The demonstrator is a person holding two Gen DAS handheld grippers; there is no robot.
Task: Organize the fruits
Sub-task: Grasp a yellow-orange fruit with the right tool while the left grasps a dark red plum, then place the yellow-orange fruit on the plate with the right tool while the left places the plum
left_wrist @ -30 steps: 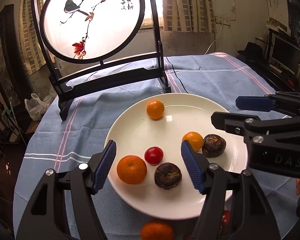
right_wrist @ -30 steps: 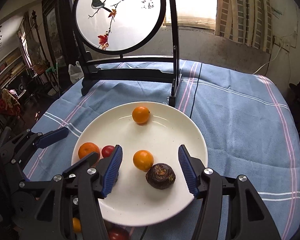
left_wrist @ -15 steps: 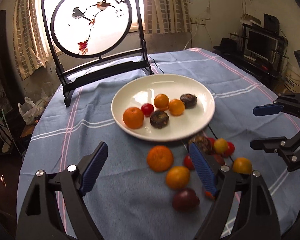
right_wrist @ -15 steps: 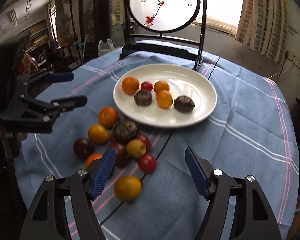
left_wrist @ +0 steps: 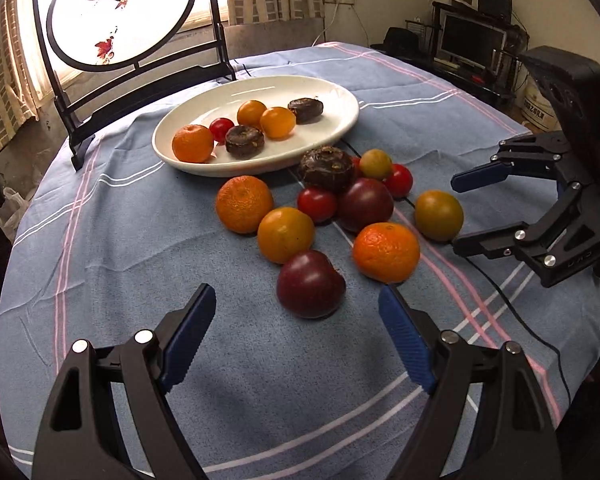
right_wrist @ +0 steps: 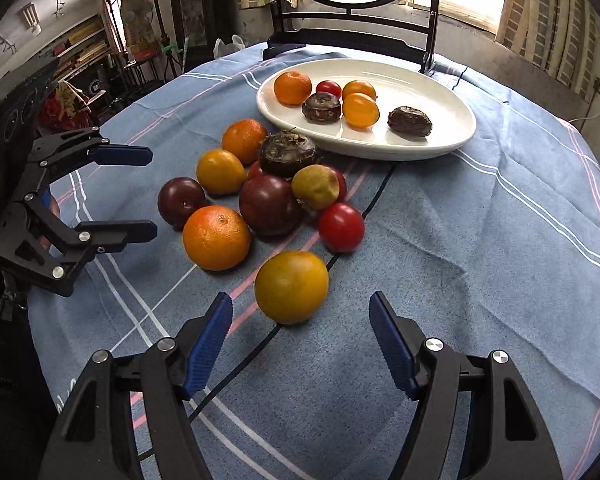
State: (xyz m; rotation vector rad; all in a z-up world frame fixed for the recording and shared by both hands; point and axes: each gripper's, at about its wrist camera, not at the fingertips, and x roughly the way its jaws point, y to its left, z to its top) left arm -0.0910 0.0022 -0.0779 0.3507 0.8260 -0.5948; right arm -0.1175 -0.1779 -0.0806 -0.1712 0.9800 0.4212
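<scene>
Left tool: wide open, empty, pads clear of everything. Pulled back off the plate within the last second. Now low over the near side of the desk, lined up on a dark plum just ahead of the tips. No contact.

Right tool: drawn back off the plate the same way, opened up on the way and closing a little at this moment. Nothing pressed between the pads. Yellow-orange fruit just in front of the tips, untouched.

Plate: same six pieces aboard as a second ago. One mandarin, one small tomato, two small orange fruits, two dark brown flattish ones. Far half bare.

Loose pile: on the blue cloth between plate and tools, farthest pieces just beside the plate rim. Mandarins, plums, tomatoes, one dark brown piece, several touching. More loose than plated.

Reading of the change: drop-off round apparently over, next pickup begun, one fruit per tool. Nearest, outermost pieces targeted, so little risk of knocking neighbours. Round fruit on cloth likely to roll if nudged by one pad first.
</scene>
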